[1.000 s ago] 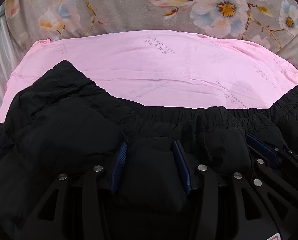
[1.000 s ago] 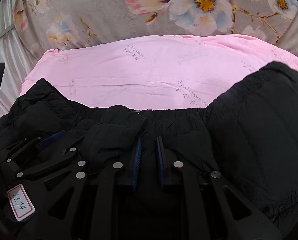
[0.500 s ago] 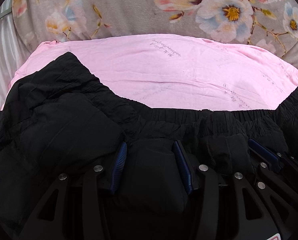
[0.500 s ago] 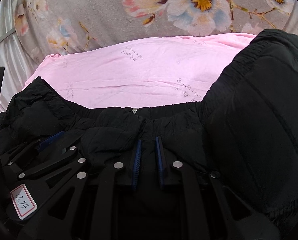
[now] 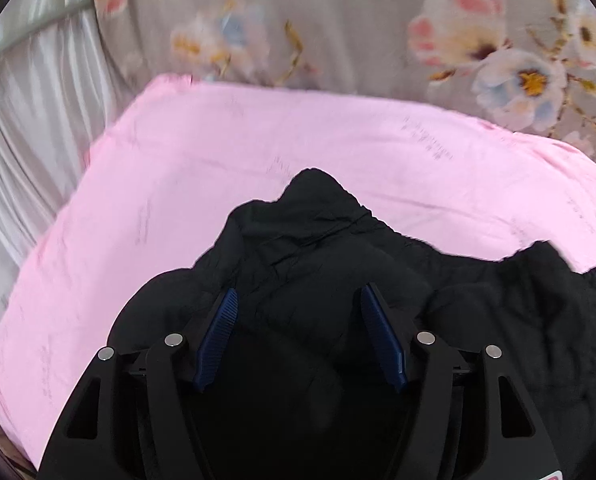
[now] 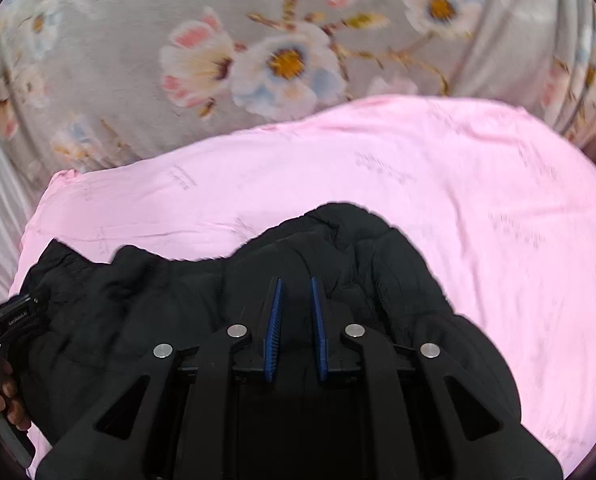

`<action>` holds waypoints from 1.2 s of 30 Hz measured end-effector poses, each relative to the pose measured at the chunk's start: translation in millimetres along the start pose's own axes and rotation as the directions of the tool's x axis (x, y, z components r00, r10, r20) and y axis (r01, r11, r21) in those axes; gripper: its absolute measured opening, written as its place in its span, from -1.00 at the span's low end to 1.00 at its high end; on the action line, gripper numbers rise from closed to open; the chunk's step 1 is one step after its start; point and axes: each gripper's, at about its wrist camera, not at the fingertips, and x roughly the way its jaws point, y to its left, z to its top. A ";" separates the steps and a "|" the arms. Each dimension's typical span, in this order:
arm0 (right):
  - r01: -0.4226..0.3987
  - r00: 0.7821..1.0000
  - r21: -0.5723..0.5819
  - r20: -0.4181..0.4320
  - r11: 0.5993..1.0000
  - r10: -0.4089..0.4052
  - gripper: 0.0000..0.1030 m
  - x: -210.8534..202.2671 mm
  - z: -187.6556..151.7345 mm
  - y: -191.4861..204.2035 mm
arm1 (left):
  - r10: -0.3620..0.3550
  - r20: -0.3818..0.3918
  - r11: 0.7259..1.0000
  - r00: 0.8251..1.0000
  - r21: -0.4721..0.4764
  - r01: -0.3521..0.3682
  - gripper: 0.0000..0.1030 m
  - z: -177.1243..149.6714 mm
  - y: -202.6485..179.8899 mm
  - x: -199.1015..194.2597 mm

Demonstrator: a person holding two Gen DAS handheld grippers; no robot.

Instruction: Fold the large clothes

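A: What's different from a moment ago?

B: Both grippers have lifted and drawn apart. A second ago they sat side by side low on the black garment [image 5: 338, 264], waistband stretched flat just ahead of both sets of jaws. Now the cloth bunches into a peak in front of each gripper, and far more of the pink sheet [image 5: 201, 168] shows beyond and to the sides.

A: How do the jaws stand?

B: The left gripper [image 5: 298, 308] has its jaws partly open, as wide as before, with a thick fold of the black fabric filling the gap between the blue pads [image 5: 217, 336]. The right gripper [image 6: 295, 298] has its jaws nearly closed, only a narrow slot left, pinching a thinner fold.

A: And the garment itself?

B: Gathered at and ahead of both jaws, sagging between them. In the right wrist view it trails off left of the jaws toward the other gripper's handle, where the person's fingers [image 6: 7, 394] show. Whether the rest touches the bed [image 6: 117, 60], I cannot tell.

A: What does that mean for the fold?

B: I judge the garment is being raised by its waistband to shake it out or carry it over. No fold looks laid yet, so the task seems early. The looser left hold is the likelier to slip.
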 end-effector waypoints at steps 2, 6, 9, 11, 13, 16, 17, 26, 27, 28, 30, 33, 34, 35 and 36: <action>0.008 1.000 0.016 -0.025 1.000 -0.008 -0.75 14.5 -4.2 -6.5 | 0.021 -0.017 1.000 1.000 0.017 -0.021 0.23 -4.0 -3.2 15.6; 0.014 0.998 0.030 -0.065 0.999 -0.012 -0.75 38.8 -14.2 -16.3 | 0.050 -0.025 0.998 0.998 0.028 -0.049 0.24 -10.0 -8.9 34.1; 0.011 0.997 0.034 -0.077 0.999 -0.009 -0.76 50.8 -20.5 -18.6 | 0.054 -0.023 0.998 0.998 0.009 -0.054 0.25 -16.5 -7.8 42.8; 0.015 0.998 0.027 -0.066 1.000 -0.013 -0.76 53.1 -25.7 -18.9 | 0.055 -0.011 0.998 0.998 0.007 -0.055 0.25 -17.6 -9.4 47.6; 0.022 0.998 0.018 -0.051 1.000 -0.021 -0.76 52.5 -32.4 -18.3 | 0.060 0.006 0.998 0.998 0.002 -0.060 0.25 -20.1 -9.8 50.4; 0.033 0.999 0.007 -0.030 0.999 -0.033 -0.76 53.9 -37.0 -17.0 | 0.074 0.028 0.997 0.997 0.000 -0.074 0.26 -22.8 -11.6 54.7; 0.035 0.999 0.006 -0.022 0.999 -0.035 -0.76 54.6 -38.4 -16.9 | 0.073 0.031 0.997 0.997 -0.002 -0.073 0.26 -22.8 -11.8 55.9; 0.055 0.998 -0.006 0.008 0.998 -0.055 -0.77 58.2 -43.2 -12.9 | 0.071 0.056 0.997 0.996 -0.019 -0.070 0.26 -26.5 -11.0 61.2; 0.057 0.998 -0.008 0.004 0.998 -0.057 -0.77 58.7 -42.7 -12.7 | 0.071 0.049 0.997 0.996 -0.016 -0.070 0.26 -26.0 -11.3 61.3; 0.057 0.998 -0.011 -0.008 0.998 -0.057 -0.76 59.6 -41.1 -12.6 | 0.070 0.039 0.998 0.997 -0.011 -0.069 0.26 -25.0 -10.7 60.8; 0.061 0.997 -0.018 -0.051 0.998 -0.062 -0.75 59.8 -35.4 -11.7 | 0.061 -0.001 0.998 0.998 -0.003 -0.061 0.25 -20.1 -8.2 56.2; 0.082 0.993 -0.034 -0.083 0.996 -0.084 -0.68 39.0 -21.0 -4.0 | -0.012 -0.043 0.999 0.999 -0.050 0.010 0.25 -13.1 9.6 30.7; 0.065 0.996 -0.033 -0.053 0.997 -0.066 -0.68 22.2 -16.7 0.1 | -0.041 -0.033 0.997 0.999 -0.068 0.038 0.25 -13.2 17.2 17.9; 0.050 0.998 -0.038 -0.034 0.998 -0.052 -0.68 10.1 -13.9 3.9 | -0.052 -0.029 0.996 0.998 -0.080 0.049 0.26 -14.0 23.4 5.9; 0.039 0.999 -0.048 -0.010 0.998 -0.040 -0.68 -7.2 -11.3 10.4 | -0.054 -0.030 0.995 0.998 -0.087 0.052 0.27 -15.0 27.0 -1.9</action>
